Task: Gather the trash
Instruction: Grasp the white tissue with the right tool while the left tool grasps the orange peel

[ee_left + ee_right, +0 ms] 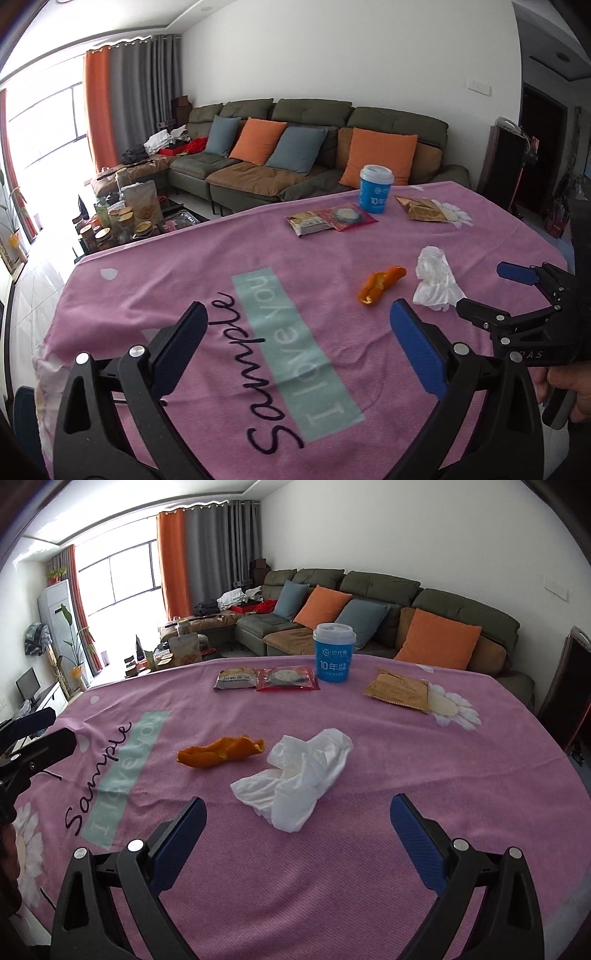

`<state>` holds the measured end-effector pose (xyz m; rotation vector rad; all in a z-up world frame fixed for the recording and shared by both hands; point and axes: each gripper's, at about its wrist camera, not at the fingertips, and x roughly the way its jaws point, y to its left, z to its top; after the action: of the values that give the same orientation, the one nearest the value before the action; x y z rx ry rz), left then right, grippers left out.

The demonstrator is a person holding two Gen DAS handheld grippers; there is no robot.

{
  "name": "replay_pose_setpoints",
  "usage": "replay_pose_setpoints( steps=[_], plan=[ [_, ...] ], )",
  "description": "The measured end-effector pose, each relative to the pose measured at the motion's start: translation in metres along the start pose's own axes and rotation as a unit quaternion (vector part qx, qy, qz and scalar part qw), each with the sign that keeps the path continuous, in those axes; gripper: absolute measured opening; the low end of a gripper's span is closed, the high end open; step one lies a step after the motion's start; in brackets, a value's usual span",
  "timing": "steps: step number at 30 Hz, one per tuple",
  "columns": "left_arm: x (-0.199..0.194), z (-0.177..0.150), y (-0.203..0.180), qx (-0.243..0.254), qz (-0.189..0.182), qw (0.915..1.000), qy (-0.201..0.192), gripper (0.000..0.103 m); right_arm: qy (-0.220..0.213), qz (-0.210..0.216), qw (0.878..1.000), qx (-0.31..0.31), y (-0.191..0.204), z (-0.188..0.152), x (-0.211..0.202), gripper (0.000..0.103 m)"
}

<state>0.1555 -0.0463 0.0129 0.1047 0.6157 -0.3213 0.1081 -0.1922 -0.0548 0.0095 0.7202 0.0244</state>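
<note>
On the pink cloth (pixel 177 295) (pixel 406 794) lie a crumpled white tissue (pixel 436 280) (pixel 303 775), an orange peel (pixel 380 284) (pixel 221 755), a grey snack wrapper (pixel 308 223) (pixel 236 679), a red wrapper (pixel 349 218) (pixel 288 679), a brown wrapper (pixel 421 210) (pixel 397 692) and a blue paper cup (pixel 376 189) (pixel 333 652). My left gripper (pixel 297 325) is open and empty above the printed lettering. My right gripper (pixel 297 819) is open and empty, just in front of the tissue; it also shows in the left wrist view (pixel 484 291).
A green sofa (pixel 295 162) (pixel 369 609) with orange and blue cushions stands behind the table. A low coffee table (pixel 122 221) with jars and bags is at the left. A dark cabinet (pixel 506 166) stands at the right.
</note>
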Motion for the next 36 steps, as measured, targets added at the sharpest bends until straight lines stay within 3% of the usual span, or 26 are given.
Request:
replay_pose_setpoints(
  steps=[7,11,15,20,23,25,31,36],
  plan=[
    [0.042,0.004,-0.030,0.033,-0.040,0.9982,0.031,0.097,0.019,0.004,1.000,0.004,-0.011,0.006,0.016,0.096],
    [0.071,0.007,-0.033,0.036,-0.042,0.9970,0.054,0.097,0.034,0.005,0.999,-0.013,-0.007,0.013,0.030,0.096],
    [0.095,0.009,-0.034,0.033,-0.048,0.9956,0.073,0.097,0.045,0.007,0.999,-0.019,-0.004,0.018,0.041,0.087],
    [0.118,0.010,-0.034,0.027,-0.064,0.9921,0.104,0.067,0.060,0.015,0.998,-0.020,-0.005,0.019,0.053,0.082],
    [0.128,0.010,-0.037,0.027,-0.078,0.9889,0.123,0.057,0.071,0.025,0.997,-0.021,-0.006,0.018,0.059,0.071],
    [0.134,0.008,-0.041,0.033,-0.084,0.9865,0.137,0.048,0.074,0.029,0.997,-0.021,-0.006,0.017,0.061,0.069],
    [0.141,0.008,-0.046,0.029,-0.110,0.9834,0.141,0.023,0.076,0.052,0.996,-0.020,-0.005,0.016,0.062,0.040],
    [0.141,0.007,-0.046,0.023,-0.126,0.9822,0.137,0.017,0.069,0.068,0.995,-0.010,-0.006,0.015,0.059,0.018]
  ],
)
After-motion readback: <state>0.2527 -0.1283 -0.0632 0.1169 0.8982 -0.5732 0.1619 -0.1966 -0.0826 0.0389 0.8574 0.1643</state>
